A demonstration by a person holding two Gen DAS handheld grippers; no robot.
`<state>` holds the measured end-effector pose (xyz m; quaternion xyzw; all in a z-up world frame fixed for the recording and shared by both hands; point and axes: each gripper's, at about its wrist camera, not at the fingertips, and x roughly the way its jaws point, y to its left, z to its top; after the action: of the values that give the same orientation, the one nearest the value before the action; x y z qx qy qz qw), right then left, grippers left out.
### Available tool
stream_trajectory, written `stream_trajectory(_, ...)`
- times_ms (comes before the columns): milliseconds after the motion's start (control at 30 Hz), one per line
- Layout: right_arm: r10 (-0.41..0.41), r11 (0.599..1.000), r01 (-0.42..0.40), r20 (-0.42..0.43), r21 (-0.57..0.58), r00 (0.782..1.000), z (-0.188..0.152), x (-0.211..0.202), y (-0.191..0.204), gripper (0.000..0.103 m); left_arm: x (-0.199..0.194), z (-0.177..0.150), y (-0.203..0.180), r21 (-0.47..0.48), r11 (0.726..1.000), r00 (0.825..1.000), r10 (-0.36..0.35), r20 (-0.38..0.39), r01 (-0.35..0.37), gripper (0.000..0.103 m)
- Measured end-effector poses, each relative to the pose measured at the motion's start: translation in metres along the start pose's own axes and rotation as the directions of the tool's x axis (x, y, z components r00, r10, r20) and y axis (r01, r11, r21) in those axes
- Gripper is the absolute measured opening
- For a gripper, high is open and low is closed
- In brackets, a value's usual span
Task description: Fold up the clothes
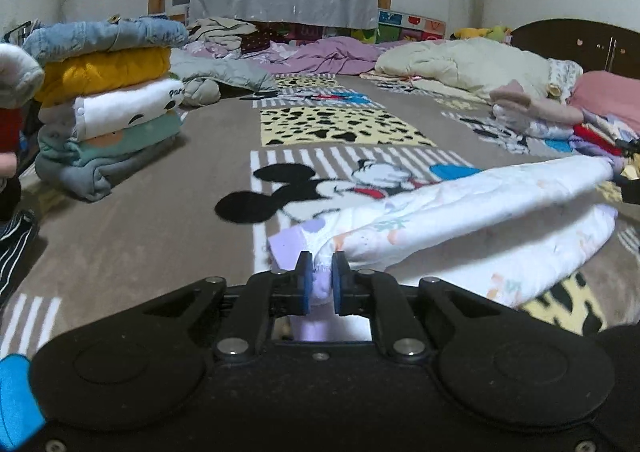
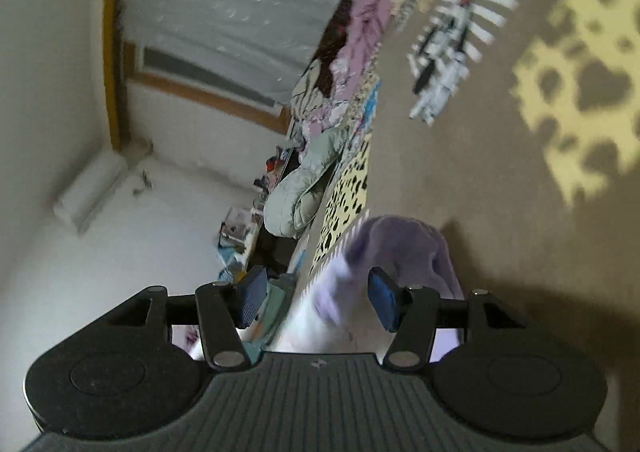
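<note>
The left gripper (image 1: 320,278) clamps the white garment's (image 1: 480,211) lilac edge; the right gripper's (image 2: 316,300) jaws stand apart, so the raised fold could sag

Bed w/ taupe cartoon-print blanket (image 1: 160,219) carried folded stack (image 1: 108,99) at left, white garment (image 1: 500,219) at right, rumpled bedding (image 1: 460,63) behind.
</note>
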<state>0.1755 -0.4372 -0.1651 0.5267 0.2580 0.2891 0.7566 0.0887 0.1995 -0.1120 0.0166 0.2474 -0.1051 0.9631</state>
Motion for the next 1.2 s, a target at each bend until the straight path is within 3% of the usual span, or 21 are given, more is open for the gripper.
stream_trajectory(67, -0.024, 1.0, 0.024, -0.007, 0.013, 1.0, -0.005, 0.002, -0.003, 0.057, 0.0, -0.003, -0.003, 0.033, 0.999, 1.0, 0.01, -0.004, -0.009, 0.008)
stream_trajectory(100, -0.042, 0.999, 0.042, -0.015, 0.01, 0.999, -0.008, 0.004, -0.004, 0.051, 0.0, -0.004, -0.005, 0.049, 0.999, 1.0, 0.014, -0.006, -0.014, 0.008)
stream_trajectory(133, -0.06, 0.998, 0.06, -0.023, 0.006, 0.998, -0.012, 0.007, -0.004, 0.044, 0.0, -0.006, -0.007, 0.066, 0.998, 1.0, 0.019, -0.007, -0.019, 0.008)
stream_trajectory(167, -0.09, 0.996, 0.09, -0.034, -0.015, 0.995, -0.015, 0.011, -0.004, 0.029, 0.0, -0.007, -0.008, 0.082, 0.996, 1.0, 0.024, -0.009, -0.023, 0.008)
stream_trajectory(267, -0.15, 0.986, 0.146, -0.045, -0.085, 0.988, -0.023, 0.017, 0.002, 0.007, 0.0, -0.01, -0.013, 0.131, 0.991, 0.999, 0.04, -0.009, -0.039, 0.008)
stream_trajectory(500, -0.133, 0.98, 0.136, 0.03, -0.146, 0.991, -0.027, -0.002, 0.017, 0.006, -0.018, 0.001, -0.022, 0.221, 0.973, 0.997, 0.049, 0.06, -0.061, 0.008)
stream_trajectory(633, -0.172, 0.975, 0.172, 0.013, -0.142, 0.985, -0.033, -0.003, 0.012, 0.006, -0.014, -0.018, -0.028, 0.303, 0.952, 0.999, 0.039, -0.011, -0.034, 0.008)
stream_trajectory(700, -0.203, 0.97, 0.205, 0.026, -0.133, 0.979, -0.035, -0.005, 0.009, 0.006, -0.015, -0.025, -0.023, 0.256, 0.967, 0.999, 0.03, -0.042, -0.018, 0.014)
stream_trajectory(767, -0.234, 0.964, 0.238, 0.047, -0.123, 0.971, -0.034, -0.007, 0.006, 0.006, -0.018, -0.031, -0.015, 0.185, 0.983, 0.998, 0.017, -0.06, -0.006, 0.035)
stream_trajectory(833, -0.244, 0.961, 0.249, 0.053, -0.119, 0.968, -0.035, -0.005, 0.004, 0.006, -0.028, -0.032, 0.001, 0.036, 0.999, 1.0, 0.002, -0.031, -0.001, 0.049)
stream_trajectory(900, -0.231, 0.968, 0.234, 0.045, -0.095, 0.972, -0.037, -0.003, 0.001, 0.01, -0.038, -0.033, 0.018, -0.126, 0.992, 1.0, -0.011, 0.001, 0.011, 0.049)
stream_trajectory(933, -0.22, 0.971, 0.222, 0.037, -0.082, 0.975, -0.038, -0.001, -0.001, 0.01, -0.044, -0.036, 0.029, -0.232, 0.972, 1.0, -0.018, 0.022, 0.023, 0.049)
stream_trajectory(1000, -0.205, 0.976, 0.206, 0.026, -0.066, 0.978, -0.041, 0.0, -0.002, 0.022, -0.052, -0.043, 0.047, -0.432, 0.9, 0.997, -0.033, 0.068, 0.06, 0.049)
stream_trajectory(1033, -0.206, 0.977, 0.207, 0.021, -0.059, 0.978, -0.043, 0.0, -0.002, 0.041, -0.053, -0.048, 0.055, -0.524, 0.848, 0.996, -0.041, 0.079, 0.077, 0.049)
stream_trajectory(1067, -0.207, 0.976, 0.208, 0.016, -0.059, 0.978, -0.044, 0.003, -0.001, 0.049, -0.053, -0.053, 0.06, -0.605, 0.791, 0.995, -0.052, 0.089, 0.095, 0.049)
stream_trajectory(1133, -0.204, 0.976, 0.203, 0.002, -0.075, 0.979, -0.047, 0.008, 0.002, 0.047, -0.049, -0.062, 0.066, -0.717, 0.685, 0.991, -0.069, 0.112, 0.129, 0.049)
stream_trajectory(1200, -0.229, 0.966, 0.226, -0.008, -0.123, 0.973, -0.051, 0.015, 0.007, 0.039, -0.044, -0.066, 0.067, -0.775, 0.616, 0.99, -0.072, 0.123, 0.141, 0.049)
